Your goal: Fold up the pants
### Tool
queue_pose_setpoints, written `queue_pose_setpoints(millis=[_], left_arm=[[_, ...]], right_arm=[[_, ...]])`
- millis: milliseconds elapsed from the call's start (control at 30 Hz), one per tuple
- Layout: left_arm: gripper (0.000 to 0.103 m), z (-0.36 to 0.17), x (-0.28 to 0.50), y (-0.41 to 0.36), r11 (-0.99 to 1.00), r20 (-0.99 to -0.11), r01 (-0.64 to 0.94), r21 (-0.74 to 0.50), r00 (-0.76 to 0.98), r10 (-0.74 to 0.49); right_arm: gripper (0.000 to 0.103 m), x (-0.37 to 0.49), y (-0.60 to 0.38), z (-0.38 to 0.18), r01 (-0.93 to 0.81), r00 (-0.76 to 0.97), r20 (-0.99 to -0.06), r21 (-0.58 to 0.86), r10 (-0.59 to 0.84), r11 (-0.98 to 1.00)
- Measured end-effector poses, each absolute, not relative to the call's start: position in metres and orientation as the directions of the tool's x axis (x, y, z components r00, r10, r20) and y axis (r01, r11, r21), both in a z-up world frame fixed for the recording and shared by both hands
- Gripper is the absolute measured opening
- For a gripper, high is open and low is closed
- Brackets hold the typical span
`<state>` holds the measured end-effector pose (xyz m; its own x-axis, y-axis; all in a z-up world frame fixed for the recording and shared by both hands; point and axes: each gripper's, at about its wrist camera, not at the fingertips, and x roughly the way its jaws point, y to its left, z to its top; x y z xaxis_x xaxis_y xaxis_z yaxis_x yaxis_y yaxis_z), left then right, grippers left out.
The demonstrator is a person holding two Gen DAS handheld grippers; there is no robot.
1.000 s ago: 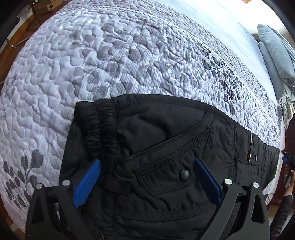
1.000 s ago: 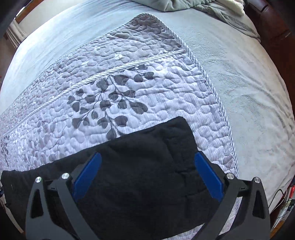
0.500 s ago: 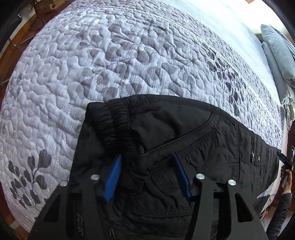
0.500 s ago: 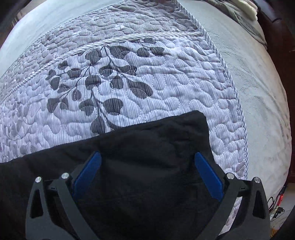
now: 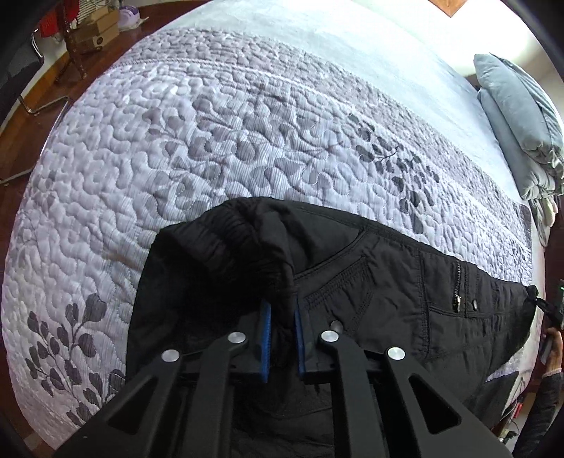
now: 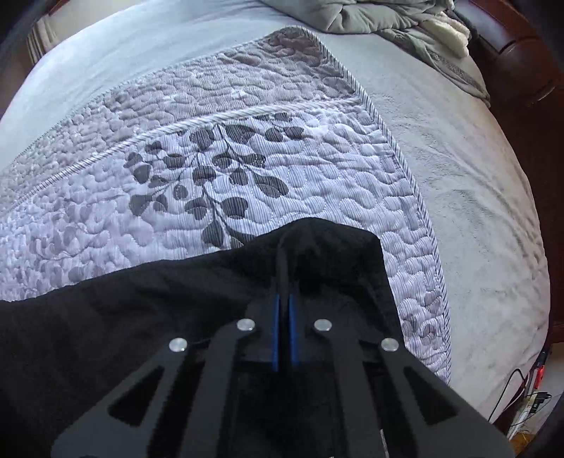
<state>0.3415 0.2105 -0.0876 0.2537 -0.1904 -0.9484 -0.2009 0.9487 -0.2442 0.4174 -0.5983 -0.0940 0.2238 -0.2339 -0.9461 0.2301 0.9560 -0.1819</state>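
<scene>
Black pants [image 5: 370, 289] lie across a grey quilted bedspread [image 5: 211, 141]. In the left wrist view the waistband end with elastic, pockets and a zip is bunched upward. My left gripper [image 5: 281, 310] is shut on a pinch of the waistband fabric between its blue pads. In the right wrist view the leg end of the pants [image 6: 176, 299] lies on the quilt [image 6: 246, 158]. My right gripper [image 6: 283, 299] is shut on a raised fold of that leg-end fabric.
Grey pillows [image 5: 518, 116] are stacked at the far right of the bed. A crumpled grey blanket [image 6: 387, 21] lies at the bed's far end. Wooden floor, a chair frame [image 5: 31, 95] and boxes [image 5: 95, 31] are beyond the bed's left edge. Cables [image 6: 528, 387] lie on the floor at right.
Both grippers went from wide open over the pants to shut, each pinching up a fold of black fabric. The left closed first, then the right.
</scene>
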Motion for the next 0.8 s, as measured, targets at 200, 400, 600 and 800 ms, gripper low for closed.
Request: queue_pose_setpoints(millis=[200,400,600,800], left_arm=[[0.01,-0.047,0.315,0.199,0.948,-0.911,-0.146,-0.283,0.35,-0.218],[0.01,-0.014,0.279,0.179,0.951,-0.874,-0.077,-0.3,0.421,-0.241],[0.01,0.005,0.239,0.171,0.949,-0.844,-0.026,-0.315,0.465,-0.267],[0.011,0.01,0.188,0.183,0.933,-0.81,-0.018,-0.359,0.502,-0.303]], right_arm=[[0.003,0.372,-0.607,-0.043,0.236,0.366,-0.922,-0.041,-0.128,0.971],[0.003,0.324,-0.604,-0.013,0.199,0.457,-0.886,0.014,-0.08,0.98],[0.002,0.27,-0.6,0.017,0.168,0.537,-0.842,0.053,-0.046,0.984],[0.002,0.197,-0.605,0.037,0.167,0.625,-0.781,0.112,-0.017,0.98]])
